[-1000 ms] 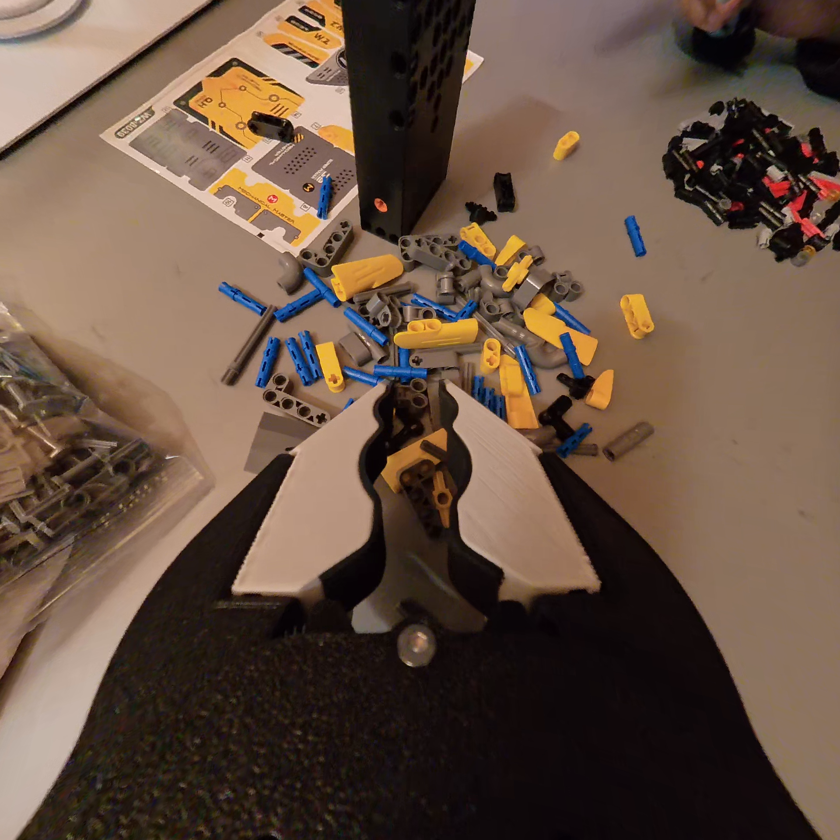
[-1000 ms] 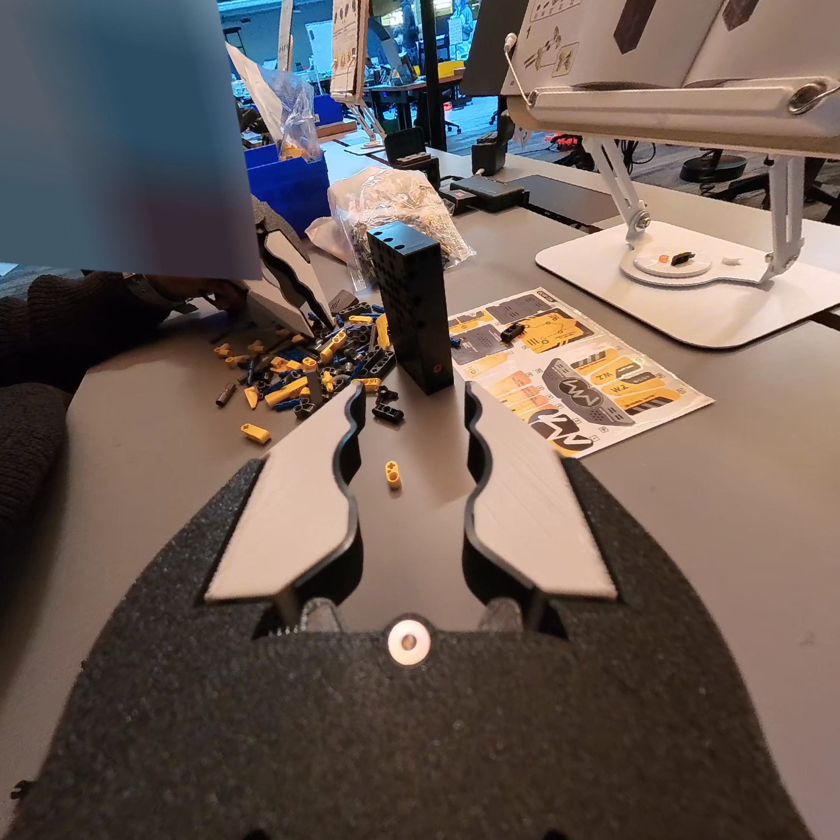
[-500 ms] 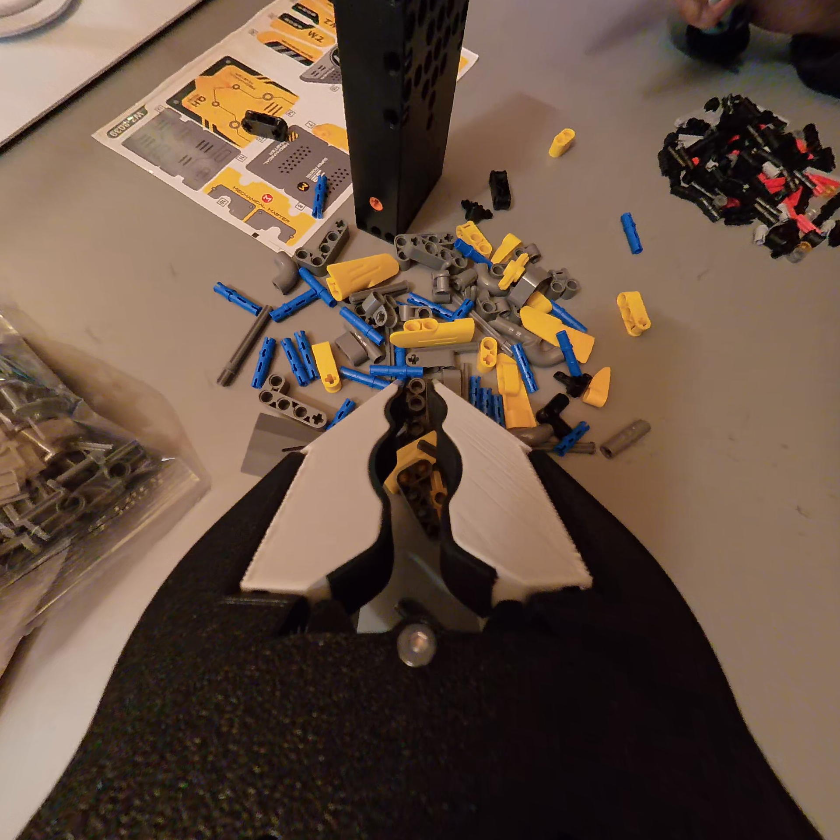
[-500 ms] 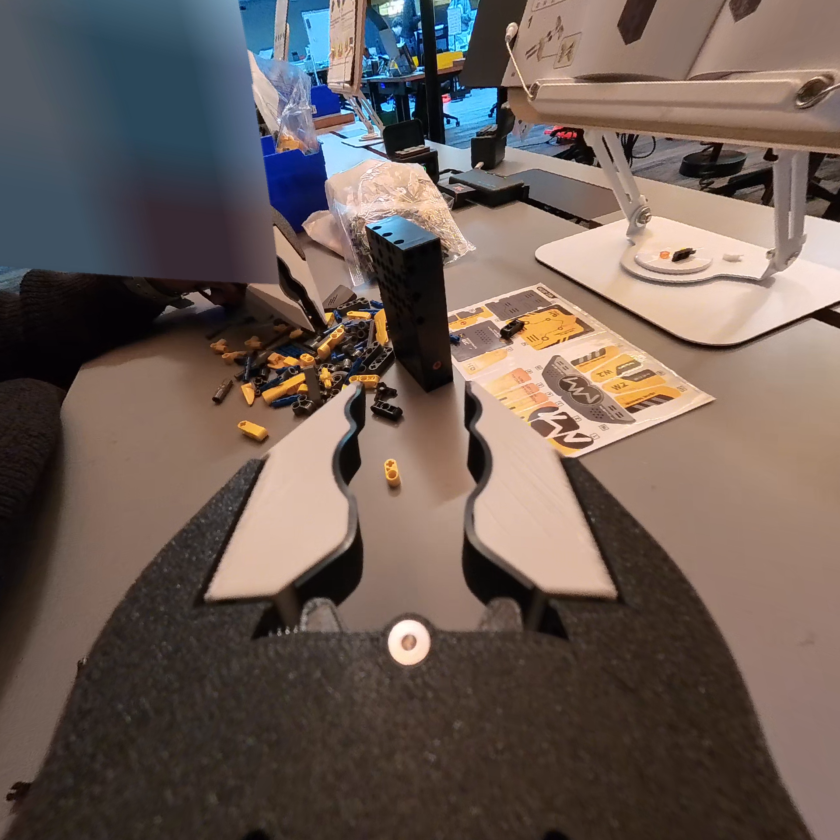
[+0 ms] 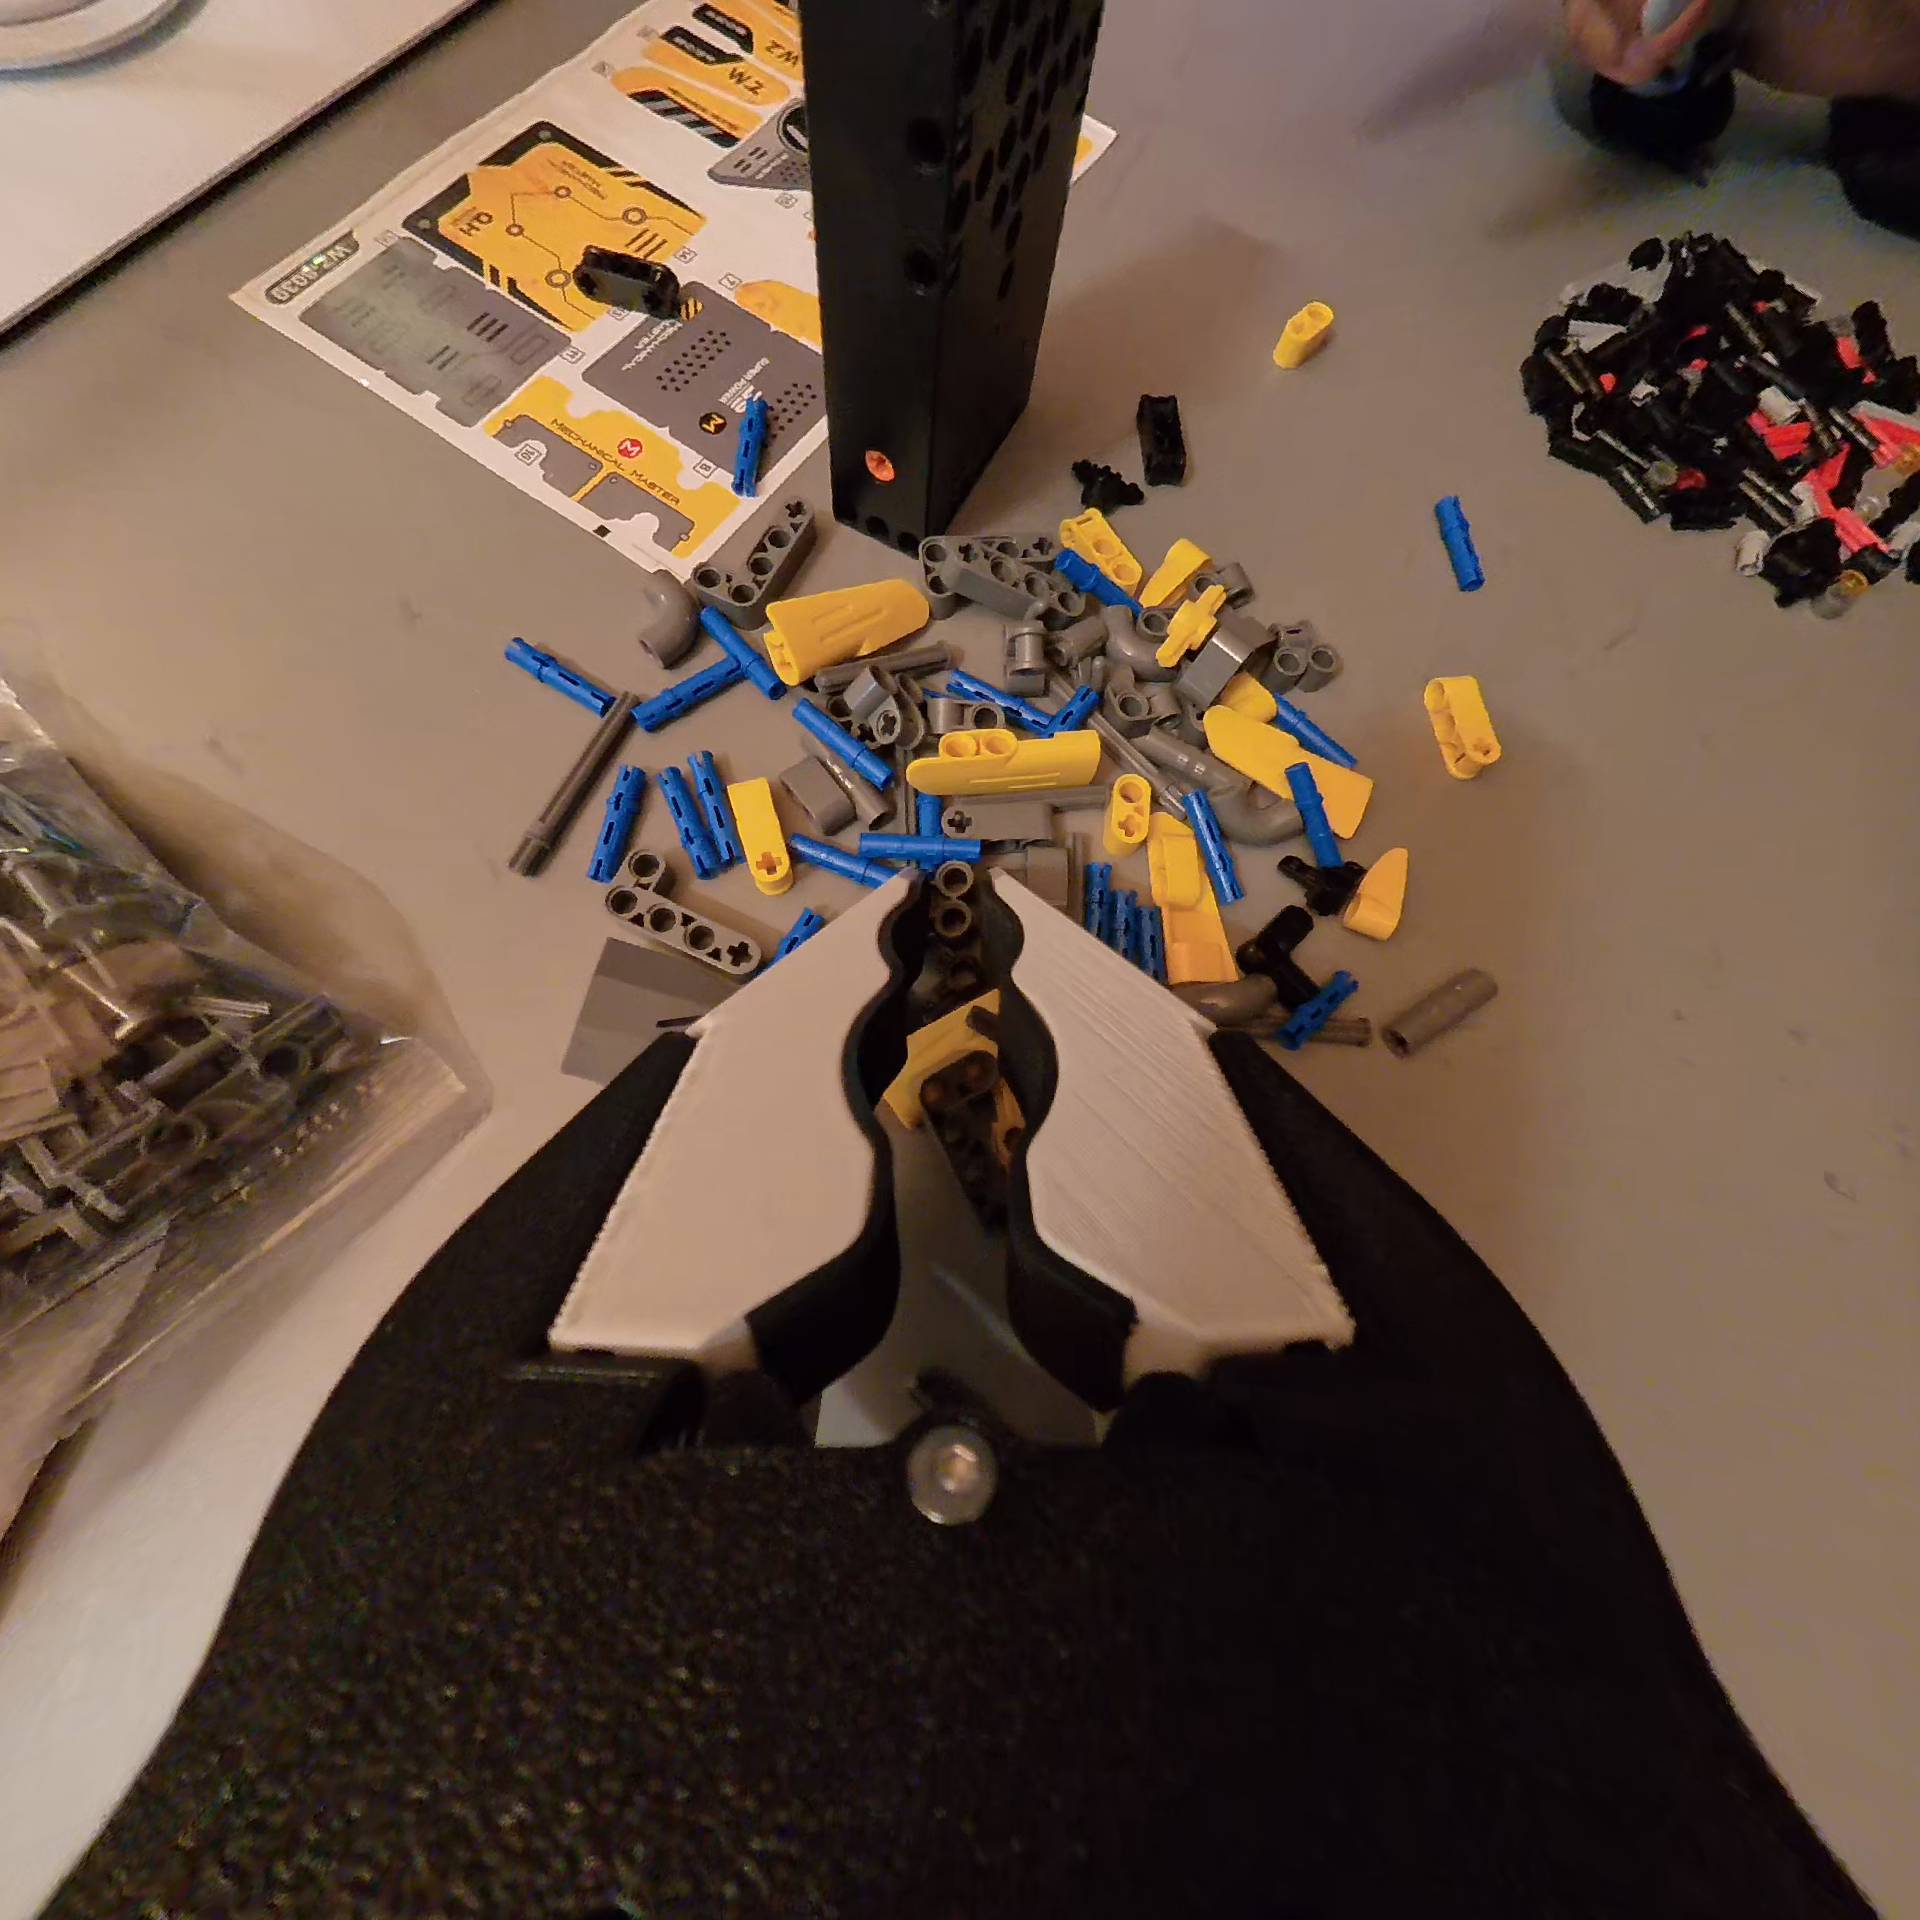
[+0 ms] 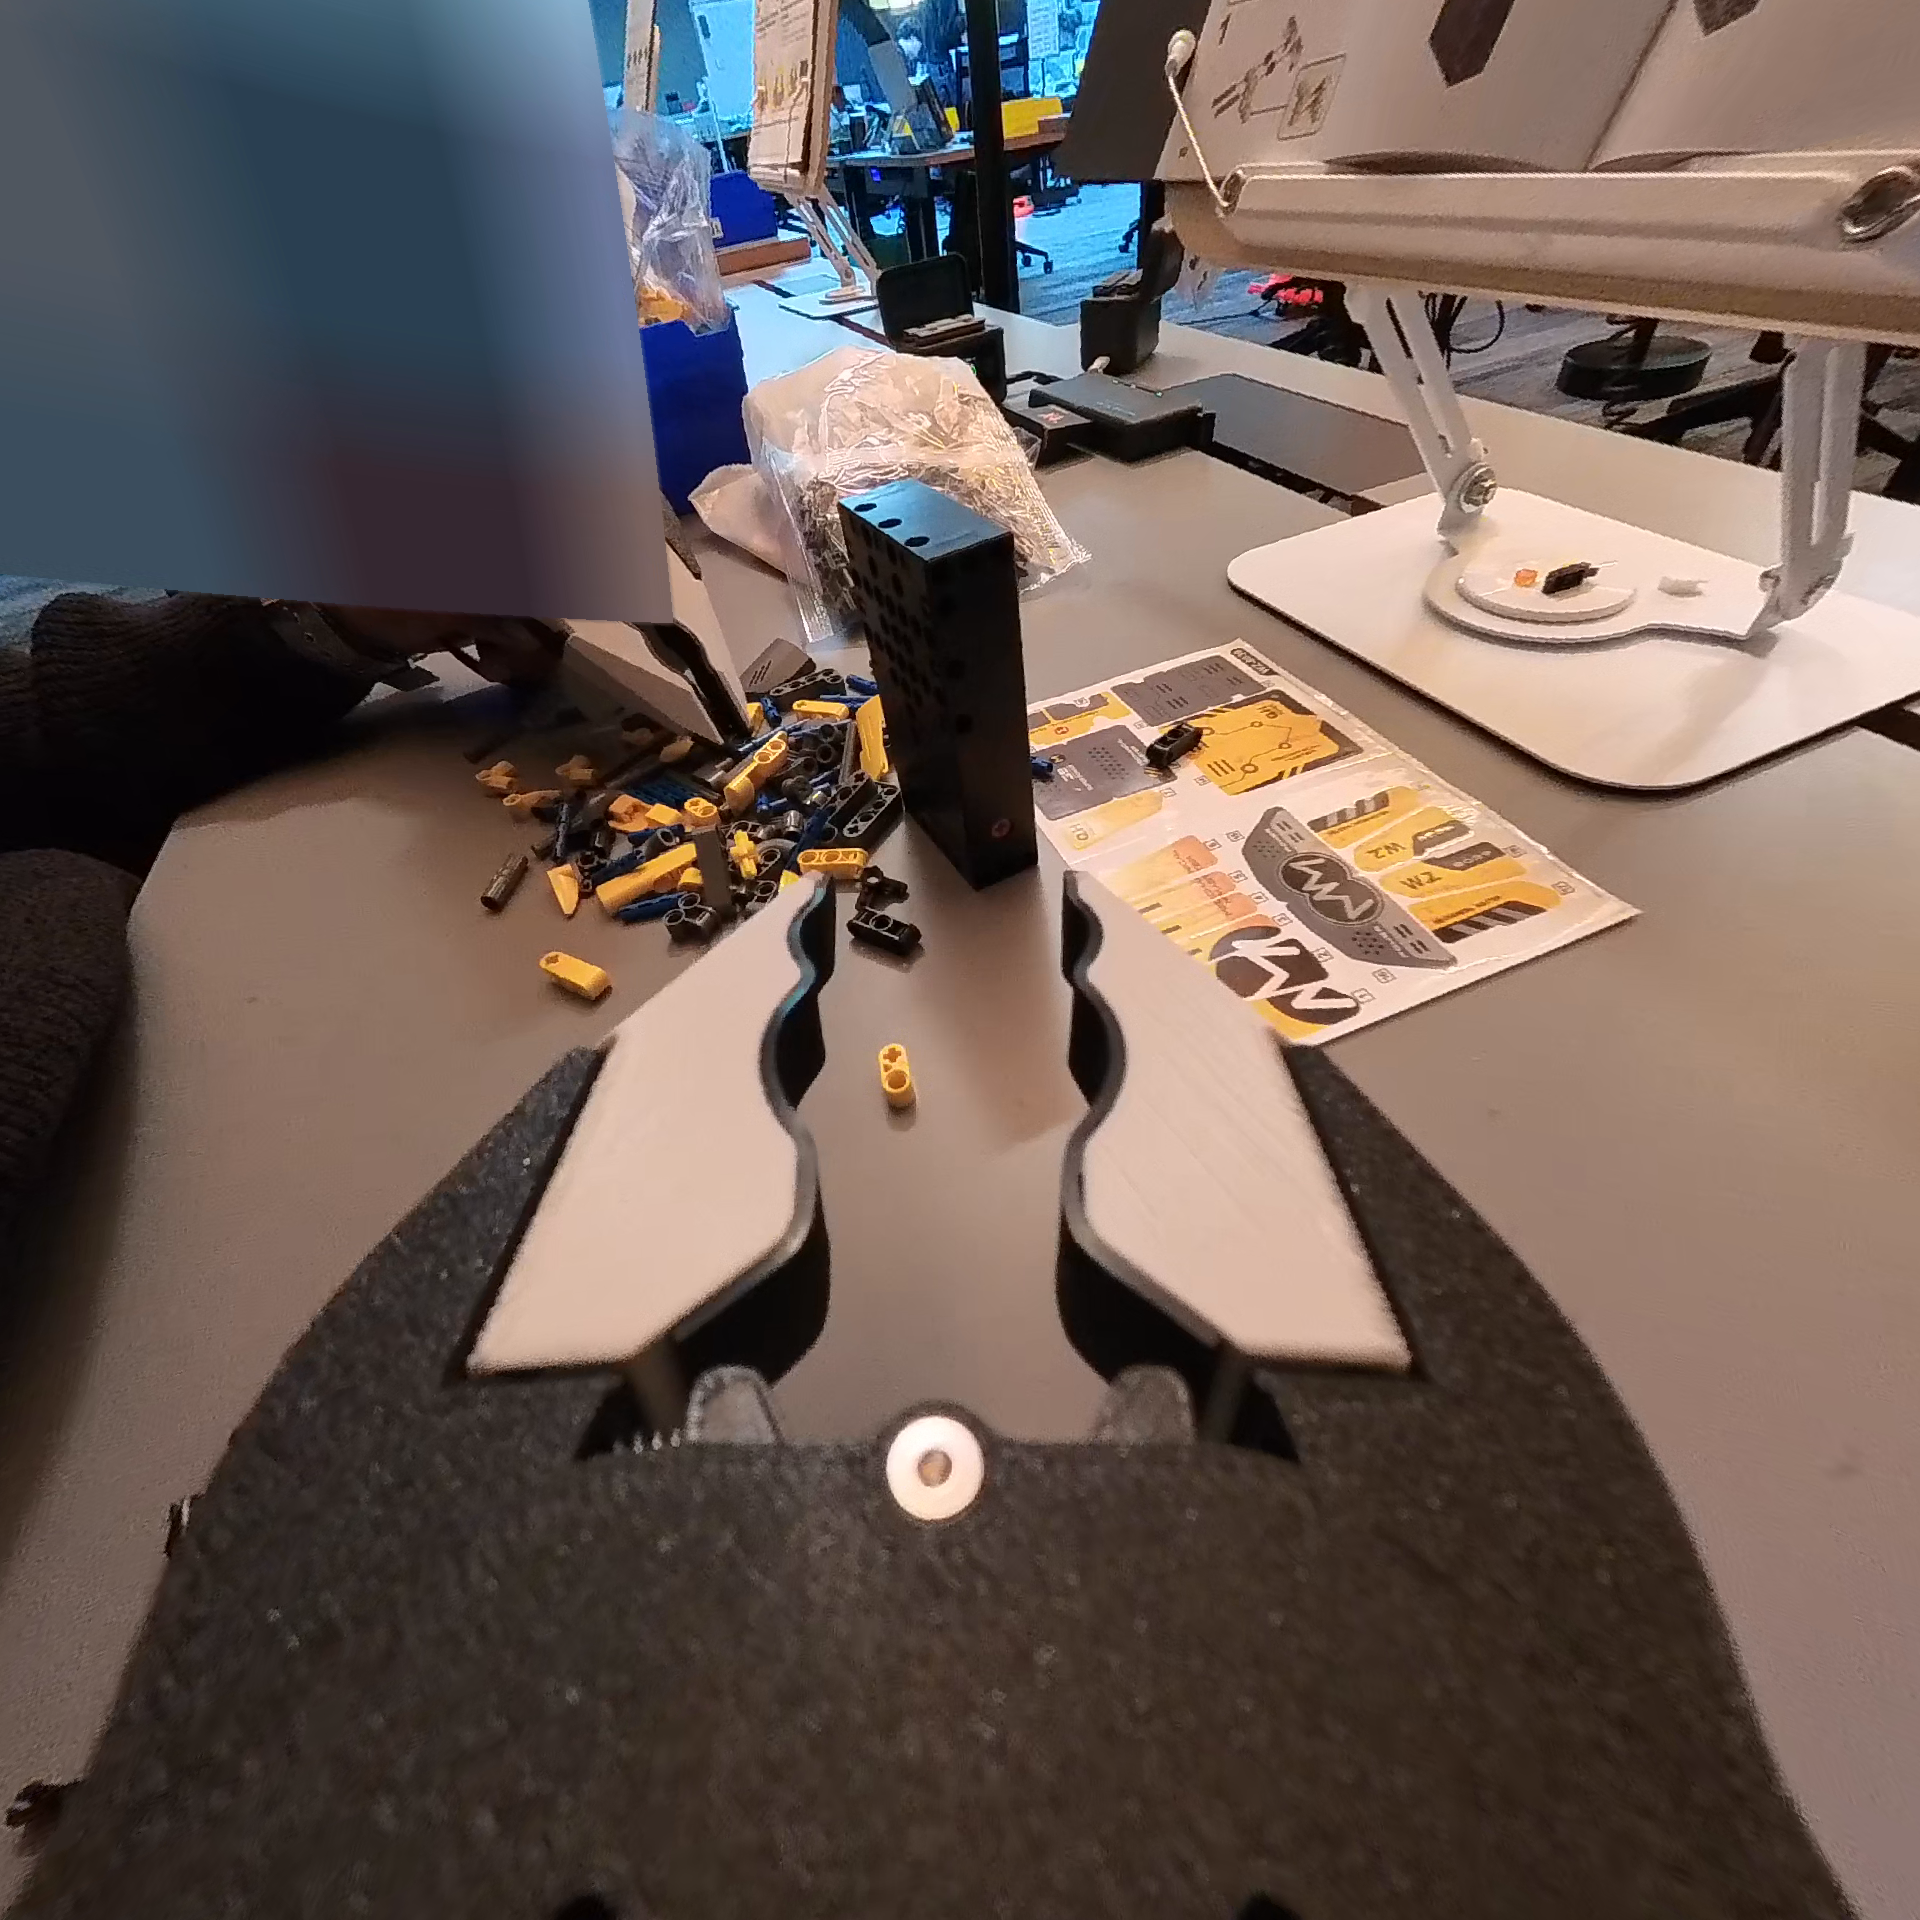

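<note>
The left gripper (image 5: 951, 883) is squeezed tight on a dark beam (image 5: 956, 935) at its tips, while the right gripper (image 6: 940, 909) waits open over 1 yellow piece (image 6: 896, 1073).

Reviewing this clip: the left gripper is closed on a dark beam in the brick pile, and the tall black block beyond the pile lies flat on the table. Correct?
Not quite. The black block stands upright, as the right wrist view shows. The left gripper does close on a dark beam at the brick pile.

Black block (image 5: 940, 260): top cut off by frame edge. Parts bag (image 5: 156, 1060): cut at left edge. Far hand (image 5: 1631, 42): mostly out of frame. Left gripper (image 6: 717, 717): body hidden behind mosaic.
</note>
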Demonstrator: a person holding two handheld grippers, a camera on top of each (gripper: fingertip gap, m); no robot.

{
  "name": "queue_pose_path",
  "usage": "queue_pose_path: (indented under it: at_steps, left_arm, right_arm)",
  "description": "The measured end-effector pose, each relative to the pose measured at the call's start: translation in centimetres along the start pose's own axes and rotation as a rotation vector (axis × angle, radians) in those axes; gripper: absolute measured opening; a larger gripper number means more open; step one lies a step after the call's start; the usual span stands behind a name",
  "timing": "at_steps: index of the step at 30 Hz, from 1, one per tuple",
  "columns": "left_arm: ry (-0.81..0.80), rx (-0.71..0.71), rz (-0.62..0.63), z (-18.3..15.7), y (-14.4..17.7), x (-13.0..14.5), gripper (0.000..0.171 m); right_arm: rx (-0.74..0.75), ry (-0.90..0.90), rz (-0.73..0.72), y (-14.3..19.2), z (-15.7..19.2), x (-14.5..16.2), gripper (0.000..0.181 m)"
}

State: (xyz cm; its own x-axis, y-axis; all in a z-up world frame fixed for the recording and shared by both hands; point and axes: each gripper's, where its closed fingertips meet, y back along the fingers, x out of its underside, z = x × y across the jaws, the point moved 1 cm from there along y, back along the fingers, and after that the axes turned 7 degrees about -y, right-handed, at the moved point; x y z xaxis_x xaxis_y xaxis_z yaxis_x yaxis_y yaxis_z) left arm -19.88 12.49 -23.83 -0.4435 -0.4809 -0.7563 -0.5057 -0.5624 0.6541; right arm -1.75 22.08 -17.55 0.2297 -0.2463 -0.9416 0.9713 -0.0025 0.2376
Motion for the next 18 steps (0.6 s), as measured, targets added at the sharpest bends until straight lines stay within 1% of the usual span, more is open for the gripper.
queue_pose_path:
  at_steps: [10,18]
  left_arm:
    - [0.016,-0.010,0.001,0.3,0.0,0.0,0.008]
    - [0.079,-0.045,-0.003,1.3,0.1,0.2,0.009]
  right_arm:
    - [-0.004,-0.003,0.006,0.0,0.0,0.1,0.043]
    - [-0.003,-0.002,0.012,-0.1,0.1,0.2,0.043]
